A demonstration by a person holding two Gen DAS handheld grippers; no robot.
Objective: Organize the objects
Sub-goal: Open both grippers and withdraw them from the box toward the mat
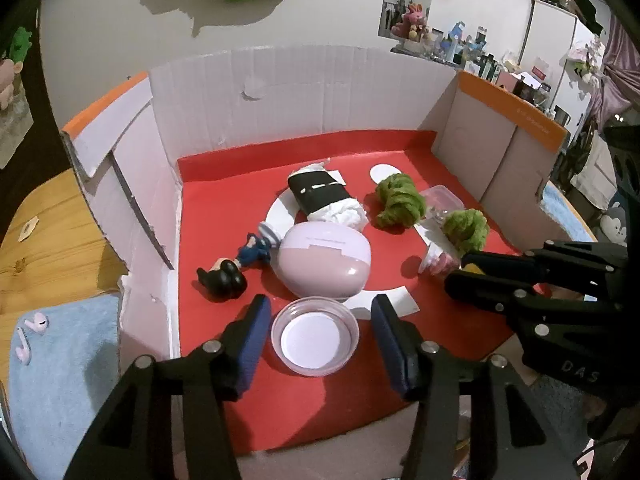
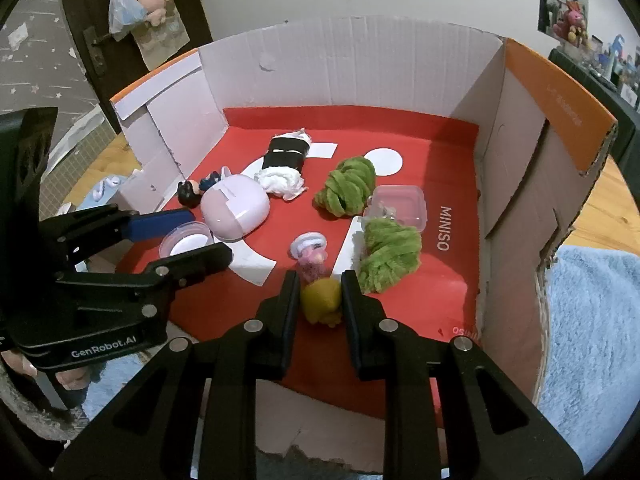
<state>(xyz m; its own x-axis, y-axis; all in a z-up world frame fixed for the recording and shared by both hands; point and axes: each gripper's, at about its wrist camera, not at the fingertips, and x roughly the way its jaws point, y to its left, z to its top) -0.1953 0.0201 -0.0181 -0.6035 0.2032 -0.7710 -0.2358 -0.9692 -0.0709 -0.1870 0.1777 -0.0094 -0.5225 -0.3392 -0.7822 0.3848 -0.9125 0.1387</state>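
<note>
My left gripper (image 1: 316, 312) is open around a small clear round dish (image 1: 315, 336) on the red floor of a cardboard box; the fingers are apart from its sides. The dish also shows in the right wrist view (image 2: 186, 238). My right gripper (image 2: 320, 282) is shut on a small yellow toy (image 2: 322, 300) near the box front. A pink-and-white small toy (image 2: 310, 252) lies just beyond it. A pink oval case (image 1: 324, 260), a black-haired figurine (image 1: 232, 270), a black-and-white wrapped bundle (image 1: 324, 196) and two green fuzzy bundles (image 1: 400, 200) (image 1: 466, 230) lie inside.
A clear square lidded container (image 2: 400, 204) sits between the green bundles. White cardboard walls (image 1: 288, 92) with orange rims enclose three sides. A blue towel with pink earbuds (image 1: 34, 332) lies left of the box, another blue towel (image 2: 592, 340) to the right. Wooden tabletop (image 1: 48, 236) lies around.
</note>
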